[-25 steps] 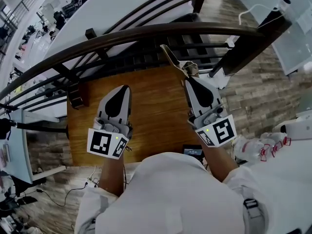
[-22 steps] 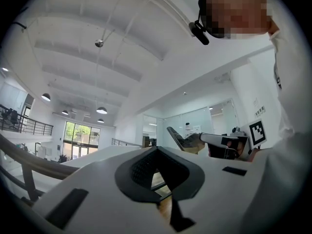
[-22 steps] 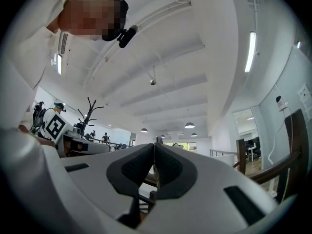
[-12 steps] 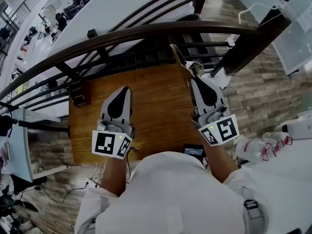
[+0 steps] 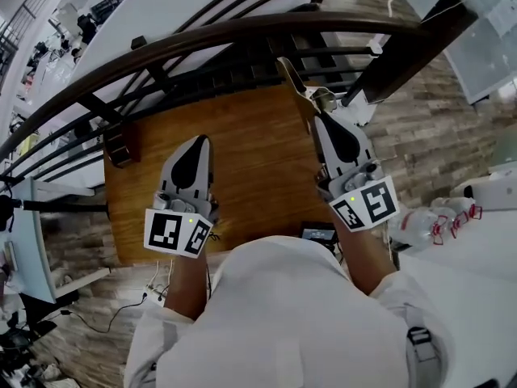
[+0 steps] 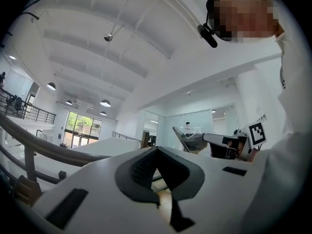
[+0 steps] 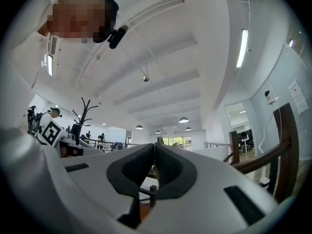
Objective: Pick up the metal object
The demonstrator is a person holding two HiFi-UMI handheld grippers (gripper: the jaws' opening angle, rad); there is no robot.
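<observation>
Metal object (image 5: 292, 82), a thin, flat, shiny strip with a pointed end, sticks out past the tips of the right gripper (image 5: 317, 120), whose jaws are clenched on it. It is held tilted over the far right corner of a brown, wood-grained seat (image 5: 250, 160). The left gripper (image 5: 201, 142) hovers over the seat's left half, jaws pressed together on nothing. A dark curved rail (image 5: 202, 43) with slats arcs just beyond both grippers. Clear plastic bottles (image 5: 428, 231) lie off to the right, by the plank floor (image 5: 420, 152).
</observation>
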